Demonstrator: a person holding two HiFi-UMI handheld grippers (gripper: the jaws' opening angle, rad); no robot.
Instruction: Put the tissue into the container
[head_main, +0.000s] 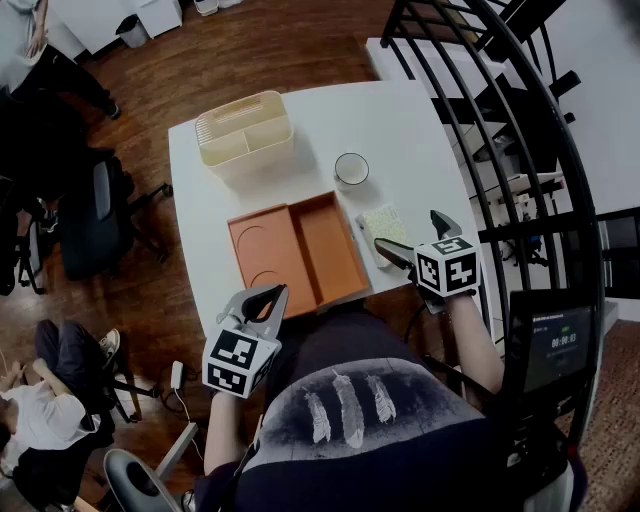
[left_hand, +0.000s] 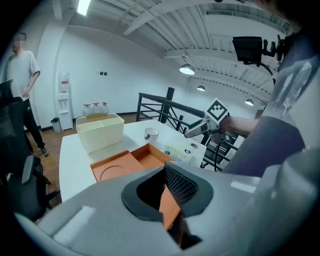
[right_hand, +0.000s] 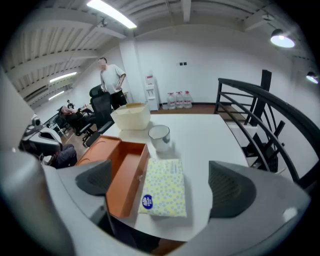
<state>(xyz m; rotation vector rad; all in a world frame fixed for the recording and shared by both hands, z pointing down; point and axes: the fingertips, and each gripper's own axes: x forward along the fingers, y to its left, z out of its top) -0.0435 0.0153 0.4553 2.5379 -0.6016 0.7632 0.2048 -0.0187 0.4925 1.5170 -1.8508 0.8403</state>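
The tissue pack (head_main: 382, 228) lies flat on the counter (head_main: 400, 120), just beside the right wall of the orange tray (head_main: 295, 250) and near the front edge. Nothing is touching it. My right gripper (head_main: 415, 238) hovers just over the pack's near end with its jaws spread wide, and the pack sits in the gap ahead of them. I judge this as the approach before the grasp. Next I should lower the jaws astride the pack and close across its width. Then I'd carry it past the cup (head_main: 351, 169) to the cream divided container (head_main: 245, 130) at the far left corner, which I take as the target. My left gripper (head_main: 262, 303) waits off the counter's near edge, its jaws pressed together and holding nothing.
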